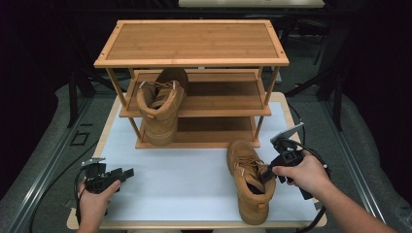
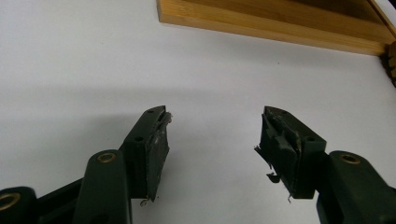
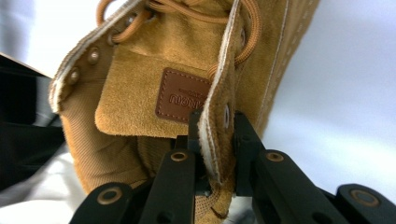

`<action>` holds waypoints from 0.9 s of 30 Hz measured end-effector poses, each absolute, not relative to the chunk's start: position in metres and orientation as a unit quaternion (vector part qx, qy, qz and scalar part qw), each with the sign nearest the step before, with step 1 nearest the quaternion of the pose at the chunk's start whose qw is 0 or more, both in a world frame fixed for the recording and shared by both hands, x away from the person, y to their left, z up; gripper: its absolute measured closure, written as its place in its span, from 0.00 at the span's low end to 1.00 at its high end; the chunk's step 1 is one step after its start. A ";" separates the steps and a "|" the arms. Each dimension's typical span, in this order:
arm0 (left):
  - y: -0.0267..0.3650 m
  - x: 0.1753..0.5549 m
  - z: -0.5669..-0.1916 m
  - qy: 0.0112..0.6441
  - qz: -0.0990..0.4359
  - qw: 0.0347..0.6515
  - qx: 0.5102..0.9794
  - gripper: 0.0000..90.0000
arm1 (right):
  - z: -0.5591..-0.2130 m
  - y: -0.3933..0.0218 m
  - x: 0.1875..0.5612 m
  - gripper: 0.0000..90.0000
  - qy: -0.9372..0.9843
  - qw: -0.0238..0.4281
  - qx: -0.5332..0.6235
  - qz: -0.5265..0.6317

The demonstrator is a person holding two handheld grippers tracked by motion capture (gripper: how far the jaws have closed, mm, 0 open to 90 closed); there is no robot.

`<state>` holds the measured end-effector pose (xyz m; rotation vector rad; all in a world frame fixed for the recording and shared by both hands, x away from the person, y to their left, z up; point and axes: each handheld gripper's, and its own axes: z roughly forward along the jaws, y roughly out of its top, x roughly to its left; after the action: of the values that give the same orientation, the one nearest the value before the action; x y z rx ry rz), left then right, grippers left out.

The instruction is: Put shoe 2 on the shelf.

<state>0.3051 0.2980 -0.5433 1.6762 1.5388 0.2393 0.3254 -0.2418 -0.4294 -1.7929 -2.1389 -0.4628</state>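
In the right gripper view the near boot (image 3: 187, 93) is cut off at the top, so its toe cannot be seen, and the right gripper (image 3: 217, 140) has its jaws clamped on the boot's side flap by the top eyelet. There are 2 tan boots: this 1 on the white mat (image 1: 170, 179) near the person's right hand, and the other boot (image 1: 161, 104) on the 3-tier wooden rack (image 1: 194, 58), its toe hidden behind the collar. The left gripper (image 1: 119, 174) rests at the mat's left (jaws apart, nothing between them).
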 end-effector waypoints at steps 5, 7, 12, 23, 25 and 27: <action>0.298 0.305 -0.544 0.612 0.096 0.414 0.667 0.46 | -0.433 -0.249 0.321 0.91 -0.725 0.189 -0.630 -0.202; 0.298 0.305 -0.544 0.612 0.096 0.414 0.667 0.46 | -0.431 -0.249 0.319 0.91 -0.723 0.190 -0.632 -0.207; 0.297 0.305 -0.544 0.611 0.097 0.413 0.668 0.46 | -0.427 -0.250 0.315 0.91 -0.723 0.196 -0.626 -0.217; 0.297 0.304 -0.544 0.611 0.096 0.413 0.669 0.46 | -0.409 -0.247 0.306 0.91 -0.719 0.204 -0.615 -0.253; 0.297 0.304 -0.544 0.611 0.095 0.413 0.669 0.46 | -0.406 -0.247 0.305 0.91 -0.715 0.208 -0.619 -0.251; 0.296 0.305 -0.544 0.611 0.094 0.413 0.669 0.46 | -0.403 -0.245 0.305 0.91 -0.718 0.203 -0.618 -0.247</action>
<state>0.3045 0.2959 -0.5443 1.6810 1.5366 0.2363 0.3048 -0.2453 -0.4030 -1.7262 -2.0042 -0.6888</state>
